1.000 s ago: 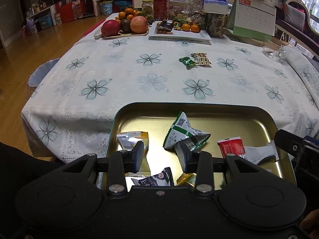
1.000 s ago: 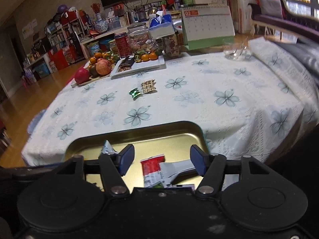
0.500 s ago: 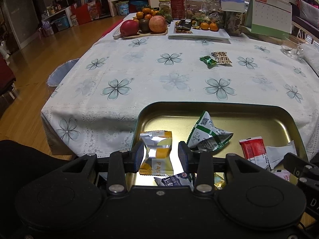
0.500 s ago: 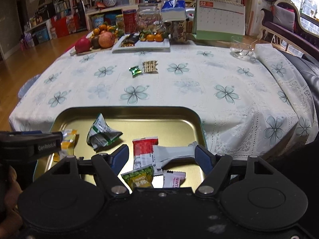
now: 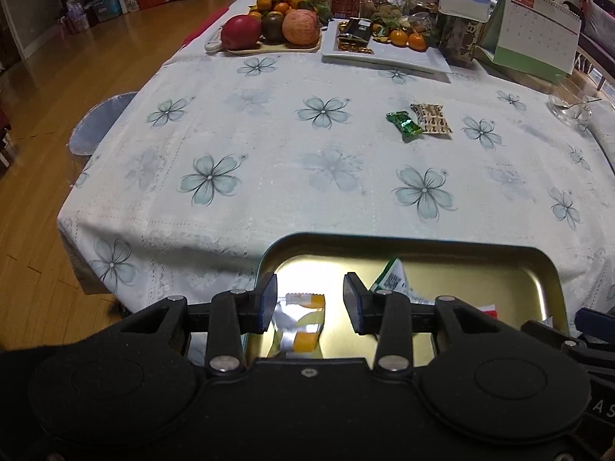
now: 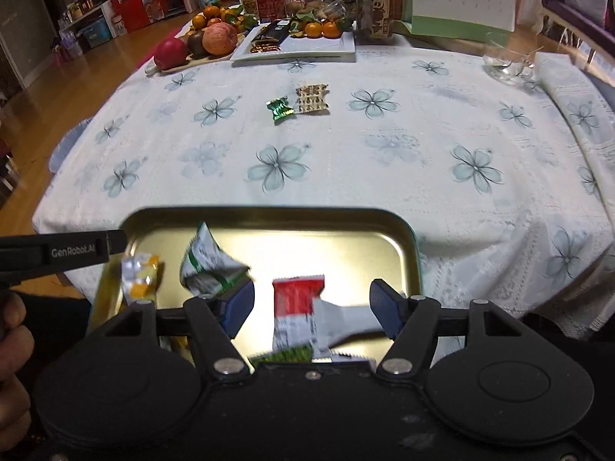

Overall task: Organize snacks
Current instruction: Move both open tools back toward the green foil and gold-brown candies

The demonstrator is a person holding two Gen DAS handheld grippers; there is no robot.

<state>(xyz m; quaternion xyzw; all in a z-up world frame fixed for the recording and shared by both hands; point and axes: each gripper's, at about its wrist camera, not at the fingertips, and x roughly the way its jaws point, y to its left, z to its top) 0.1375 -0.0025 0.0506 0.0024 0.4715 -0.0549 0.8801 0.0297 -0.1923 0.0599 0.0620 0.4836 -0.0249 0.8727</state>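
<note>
A gold metal tray point(image 5: 423, 244) point(image 6: 269, 211) sits at the table's near edge with several snack packets in it. My left gripper point(image 5: 310, 300) hangs open above a silver-and-yellow packet point(image 5: 300, 319) point(image 6: 140, 274); its pads do not touch it. A green-and-white packet point(image 5: 392, 280) point(image 6: 207, 265) lies to the right of that. My right gripper point(image 6: 313, 309) hovers over a red-and-white packet point(image 6: 298, 307). Its jaws are closing, with the packet in the gap and the pads clear of it. A green candy point(image 5: 403, 125) point(image 6: 280, 109) and a brown patterned packet point(image 5: 431, 118) point(image 6: 312, 97) lie mid-table.
At the far end stand a fruit board point(image 5: 269, 48), a white plate point(image 5: 384, 57) with sweets and oranges, jars, a tissue box and a desk calendar point(image 5: 530, 34). A glass bowl point(image 5: 569, 103) sits far right. Wooden floor drops away on the left. A hand point(image 6: 11, 330) holds the left gripper.
My left gripper slid left from the green-and-white packet to over the silver-and-yellow one. My right gripper swung left, further over the tray, which now shows more packets.
</note>
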